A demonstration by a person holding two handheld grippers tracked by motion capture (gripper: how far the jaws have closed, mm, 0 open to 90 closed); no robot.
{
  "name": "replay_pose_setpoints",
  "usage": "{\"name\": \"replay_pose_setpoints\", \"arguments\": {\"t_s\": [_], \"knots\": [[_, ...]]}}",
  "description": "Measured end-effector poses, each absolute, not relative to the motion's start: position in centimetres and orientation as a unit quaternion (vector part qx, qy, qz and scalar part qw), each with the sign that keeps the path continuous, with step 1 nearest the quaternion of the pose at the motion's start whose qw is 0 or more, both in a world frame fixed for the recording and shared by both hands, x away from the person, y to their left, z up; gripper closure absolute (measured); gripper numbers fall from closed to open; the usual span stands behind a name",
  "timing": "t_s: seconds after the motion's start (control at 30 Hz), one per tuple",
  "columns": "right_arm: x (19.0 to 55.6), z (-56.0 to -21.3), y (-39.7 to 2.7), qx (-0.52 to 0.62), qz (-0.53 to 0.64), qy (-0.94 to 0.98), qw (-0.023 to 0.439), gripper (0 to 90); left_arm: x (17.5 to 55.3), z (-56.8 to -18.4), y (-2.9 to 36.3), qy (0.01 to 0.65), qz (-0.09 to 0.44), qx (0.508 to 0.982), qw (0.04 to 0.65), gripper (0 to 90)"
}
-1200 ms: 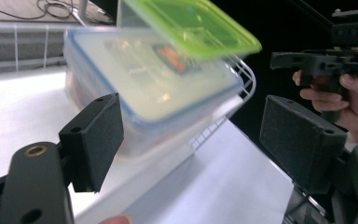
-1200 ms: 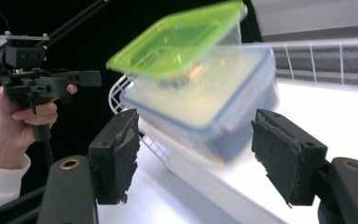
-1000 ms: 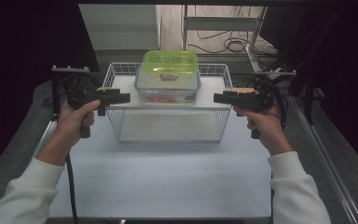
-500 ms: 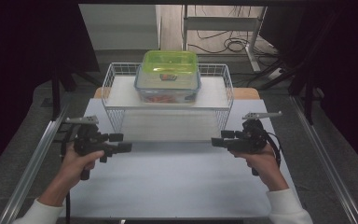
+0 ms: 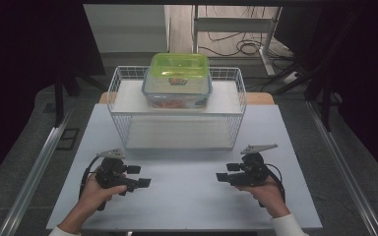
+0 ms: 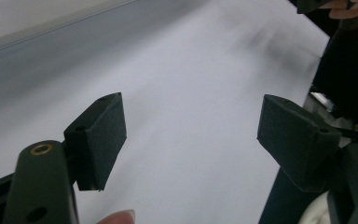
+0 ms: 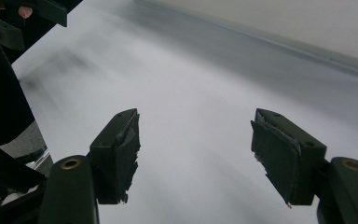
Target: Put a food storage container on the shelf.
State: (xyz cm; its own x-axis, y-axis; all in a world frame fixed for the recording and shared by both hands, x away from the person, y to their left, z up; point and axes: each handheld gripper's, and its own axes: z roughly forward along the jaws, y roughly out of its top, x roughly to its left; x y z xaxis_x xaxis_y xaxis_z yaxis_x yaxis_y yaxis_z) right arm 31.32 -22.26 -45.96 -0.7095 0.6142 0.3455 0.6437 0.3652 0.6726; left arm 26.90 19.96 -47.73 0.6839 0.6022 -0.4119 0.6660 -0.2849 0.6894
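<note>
I have the left gripper low over the near left part of the white table, its jaws spread wide with nothing between them; in the left gripper view I see only bare white tabletop between the black pads. The right gripper sits over the near right part of the table, its jaws likewise wide apart and empty, and the right gripper view shows worn pads over the same blank surface. The two grippers point toward each other across the near edge. Well apart from both, toward the far edge, stands a white wire basket, and on its upper shelf rests a clear food container with a green lid, closed, something orange inside.
</note>
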Motion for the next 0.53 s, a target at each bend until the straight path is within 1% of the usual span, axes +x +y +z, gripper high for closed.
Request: {"name": "replay_pose_setpoints", "arguments": {"t_s": [0.33, 0.53], "knots": [[30.89, -46.36, -22.17, -0.383, -0.416, -0.825, 0.009, 31.5, 26.58, -47.74, 19.83, 0.393, -0.03, 0.802, 0.449, 23.9], [30.48, -46.6, -22.46, -0.383, -0.427, -0.819, -0.003, 27.3, 26.5, -48.0, 19.69, 0.396, -0.019, 0.802, 0.446, 23.2]]}}
